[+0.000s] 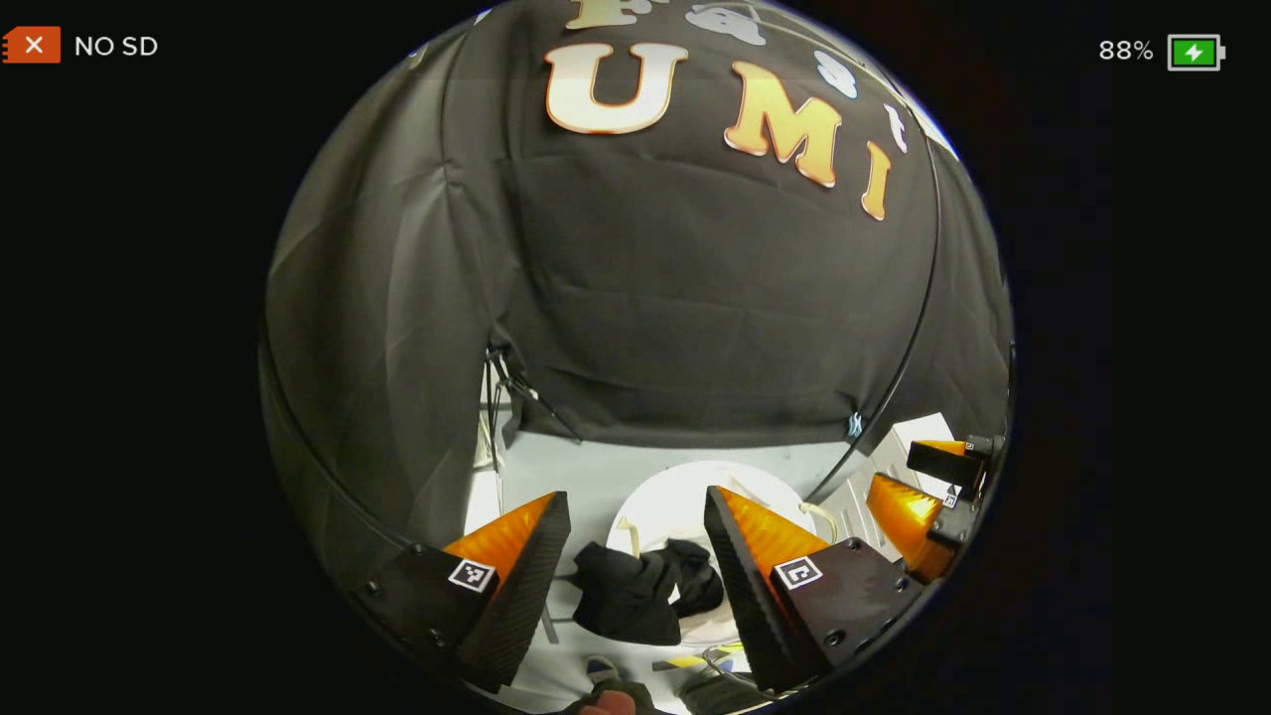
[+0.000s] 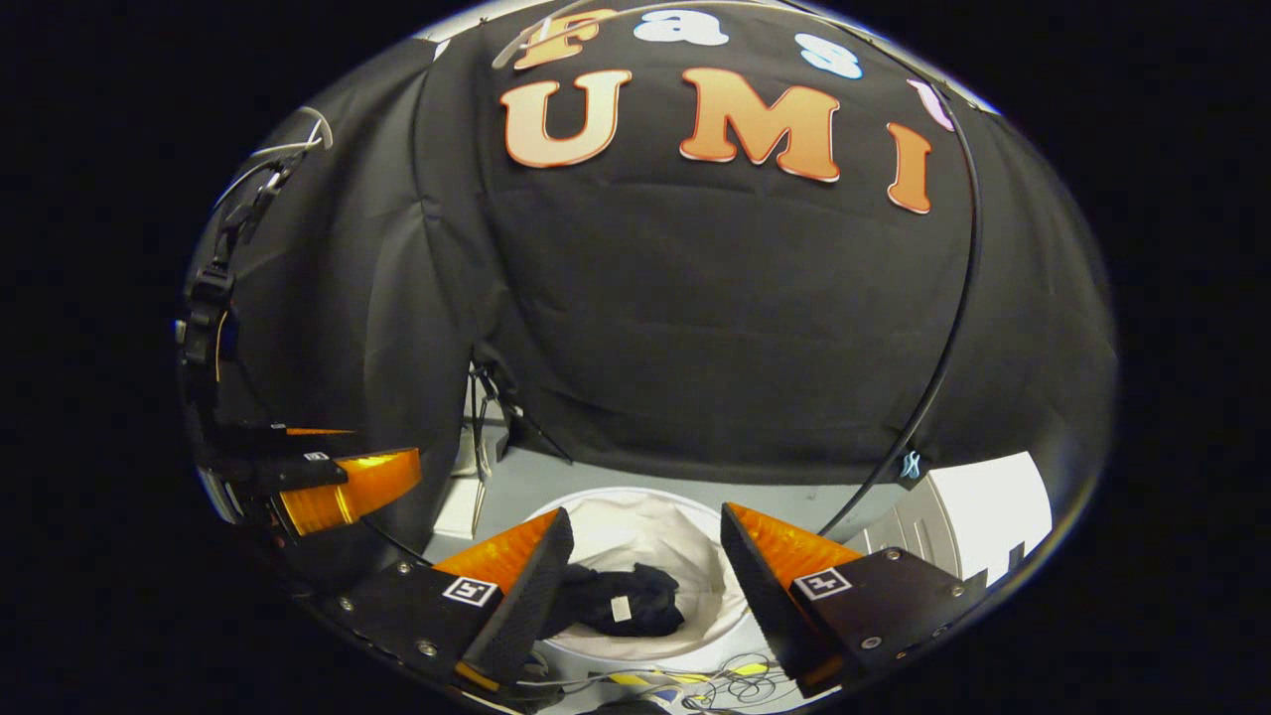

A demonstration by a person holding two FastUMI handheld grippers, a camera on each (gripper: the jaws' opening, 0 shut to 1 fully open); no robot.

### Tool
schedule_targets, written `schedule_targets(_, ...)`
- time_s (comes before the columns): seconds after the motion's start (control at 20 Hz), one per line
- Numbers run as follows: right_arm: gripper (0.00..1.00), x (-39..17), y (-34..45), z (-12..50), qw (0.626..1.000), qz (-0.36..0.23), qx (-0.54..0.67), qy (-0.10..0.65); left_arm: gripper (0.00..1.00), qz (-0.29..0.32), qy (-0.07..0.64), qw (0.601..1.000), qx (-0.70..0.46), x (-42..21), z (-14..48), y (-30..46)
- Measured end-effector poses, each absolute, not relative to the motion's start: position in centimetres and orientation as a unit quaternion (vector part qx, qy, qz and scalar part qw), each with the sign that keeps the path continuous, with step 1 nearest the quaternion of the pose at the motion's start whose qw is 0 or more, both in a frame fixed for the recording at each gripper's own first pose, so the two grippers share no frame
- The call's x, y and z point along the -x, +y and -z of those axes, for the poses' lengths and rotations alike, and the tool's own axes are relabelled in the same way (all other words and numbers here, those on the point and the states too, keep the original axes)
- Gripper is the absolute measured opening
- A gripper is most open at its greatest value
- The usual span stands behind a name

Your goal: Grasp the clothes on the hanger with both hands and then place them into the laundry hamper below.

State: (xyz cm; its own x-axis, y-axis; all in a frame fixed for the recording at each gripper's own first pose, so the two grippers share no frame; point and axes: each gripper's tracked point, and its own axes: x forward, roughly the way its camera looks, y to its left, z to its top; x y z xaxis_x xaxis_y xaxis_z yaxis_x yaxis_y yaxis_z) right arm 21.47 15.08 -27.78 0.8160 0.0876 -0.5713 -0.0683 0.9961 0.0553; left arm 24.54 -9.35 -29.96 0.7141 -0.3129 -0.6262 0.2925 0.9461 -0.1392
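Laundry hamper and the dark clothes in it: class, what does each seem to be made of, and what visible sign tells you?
Laundry hamper: seemingly soft white fabric, matte; its lining creases. Dark clothes: black cloth, probably knit, matte; they lie crumpled in soft folds with a small pale tag.

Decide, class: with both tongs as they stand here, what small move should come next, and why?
Probably lift both tongs away. The dark clothes already lie inside the white hamper, and the left tongs and right tongs stand open above them, gripping nothing.

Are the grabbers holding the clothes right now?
No. Both the left gripper and right gripper are open and empty. The dark clothes lie in the white hamper below.
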Motion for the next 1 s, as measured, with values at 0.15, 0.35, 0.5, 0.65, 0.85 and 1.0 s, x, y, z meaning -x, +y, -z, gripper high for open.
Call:
schedule_targets(0.15, 0.93, -21.7, 14.9, 23.4, 0.963, -0.027, -0.023, 0.266, 0.82, 0.174, 0.314, 0.933, 0.033, -24.6, 26.6, -8.9)
schedule_targets(0.35, 0.92, -21.0, 13.6, 16.5, 0.978, 0.003, -0.024, 0.207, 0.82, 0.191, 0.24, 0.95, 0.051, -25.3, 19.4, -8.8)
schedule_targets(0.5, 0.92, -20.4, 12.1, 11.4, 0.986, 0.028, -0.025, 0.162, 0.82, 0.205, 0.191, 0.958, 0.054, -25.0, 14.7, -9.1)
schedule_targets(0.65, 0.92, -19.9, 10.0, 6.0, 0.993, 0.046, -0.025, 0.11, 0.82, 0.213, 0.155, 0.963, 0.063, -24.0, 10.8, -9.3)
schedule_targets(0.85, 0.94, -17.7, 5.6, 0.3, 0.997, 0.051, -0.025, 0.056, 0.8, 0.2, 0.104, 0.971, 0.079, -22.6, 5.5, -10.4)
schedule_targets(1.0, 0.92, -14.9, 2.9, -3.0, 0.998, 0.048, -0.009, 0.034, 0.79, 0.185, 0.074, 0.977, 0.076, -20.2, 1.9, -11.5)
